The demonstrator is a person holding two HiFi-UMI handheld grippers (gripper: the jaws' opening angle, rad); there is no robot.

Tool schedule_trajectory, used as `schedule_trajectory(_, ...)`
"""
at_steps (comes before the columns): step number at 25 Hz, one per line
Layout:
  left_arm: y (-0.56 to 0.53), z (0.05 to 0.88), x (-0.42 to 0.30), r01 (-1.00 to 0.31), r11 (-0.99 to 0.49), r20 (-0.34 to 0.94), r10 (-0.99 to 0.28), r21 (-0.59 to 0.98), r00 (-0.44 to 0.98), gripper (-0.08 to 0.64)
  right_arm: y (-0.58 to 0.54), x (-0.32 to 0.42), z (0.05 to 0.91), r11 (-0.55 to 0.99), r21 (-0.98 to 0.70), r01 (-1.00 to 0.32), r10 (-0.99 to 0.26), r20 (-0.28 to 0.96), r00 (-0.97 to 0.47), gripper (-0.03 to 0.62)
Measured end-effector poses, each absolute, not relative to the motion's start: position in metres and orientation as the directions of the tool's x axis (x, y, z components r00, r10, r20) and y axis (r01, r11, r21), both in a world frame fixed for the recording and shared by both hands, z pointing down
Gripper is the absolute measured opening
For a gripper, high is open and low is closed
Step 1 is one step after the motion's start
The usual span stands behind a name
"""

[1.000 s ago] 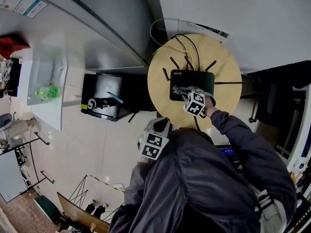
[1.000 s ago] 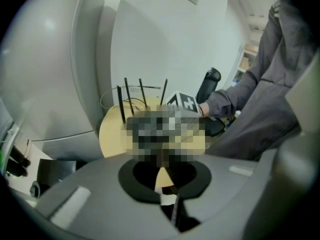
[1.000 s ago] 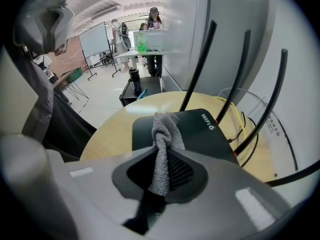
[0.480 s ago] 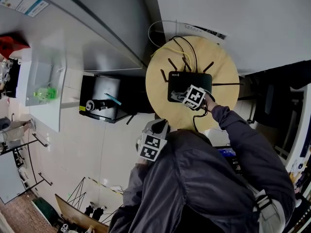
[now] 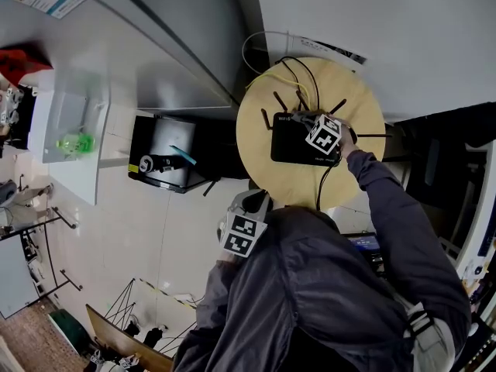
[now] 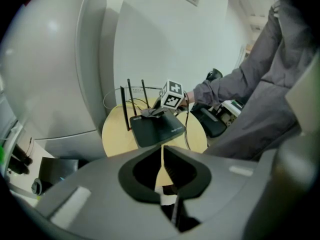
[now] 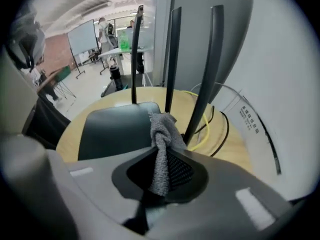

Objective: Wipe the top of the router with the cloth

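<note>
A black router point(image 5: 294, 142) with upright antennas lies on a round wooden table point(image 5: 263, 142). My right gripper point(image 5: 314, 124) is over the router's far edge by the antennas, shut on a grey cloth point(image 5: 303, 119). In the right gripper view the cloth point(image 7: 161, 129) hangs bunched between the jaws of the right gripper point(image 7: 162, 156), its end resting on the router top point(image 7: 117, 129) beside an antenna point(image 7: 205, 74). My left gripper point(image 5: 249, 204) is held back near the person's body, off the table, shut and holding nothing. The left gripper view shows the router point(image 6: 157, 129) and cloth point(image 6: 150, 112) from afar.
Yellow and black cables point(image 5: 291, 76) loop behind the router on the table. A black box with tools point(image 5: 167, 161) stands left of the table. A wall point(image 5: 372, 22) lies just beyond it. A dark chair point(image 5: 442, 161) is at the right.
My right gripper has drawn the cloth across the router top, from its near edge to the far edge by the antennas. The left gripper has stayed put.
</note>
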State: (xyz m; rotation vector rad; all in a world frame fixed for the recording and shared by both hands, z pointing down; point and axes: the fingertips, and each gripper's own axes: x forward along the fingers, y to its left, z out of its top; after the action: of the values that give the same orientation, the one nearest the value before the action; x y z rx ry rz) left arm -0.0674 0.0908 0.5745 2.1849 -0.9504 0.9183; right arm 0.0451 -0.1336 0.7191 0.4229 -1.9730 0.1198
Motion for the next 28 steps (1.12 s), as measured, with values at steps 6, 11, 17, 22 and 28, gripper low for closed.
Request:
schedule_trajectory(6, 0.086, 0.572, -0.062, -0.765, -0.600, 0.770, -0.367, 0.232, 0.521, 0.012, -0.131, 0.045, 0.723, 0.941, 0.127, -0.315, -0.240, 0.904, -0.353, 0.032)
schedule_trajectory(11, 0.090, 0.580, -0.062, -0.774, -0.586, 0.777, -0.361, 0.241, 0.515, 0.012, -0.117, 0.045, 0.723, 0.943, 0.102, -0.318, -0.219, 0.907, -0.359, 0.032)
schedule_trajectory(17, 0.087, 0.580, -0.060, -0.764, -0.598, 0.771, -0.358, 0.244, 0.526, 0.012, -0.091, 0.045, 0.722, 0.948, 0.079, -0.308, -0.198, 0.905, -0.376, 0.032)
schedule_trajectory(22, 0.085, 0.579, -0.057, -0.755, -0.606, 0.770, -0.349, 0.249, 0.534, 0.012, -0.062, 0.043, 0.722, 0.957, 0.043, -0.286, -0.157, 0.907, -0.391, 0.032)
schedule_trajectory(28, 0.082, 0.575, -0.054, -0.745, -0.622, 0.772, -0.342, 0.241, 0.536, 0.012, -0.034, 0.041, 0.721, 0.963, 0.011, -0.269, -0.123, 0.906, -0.404, 0.032)
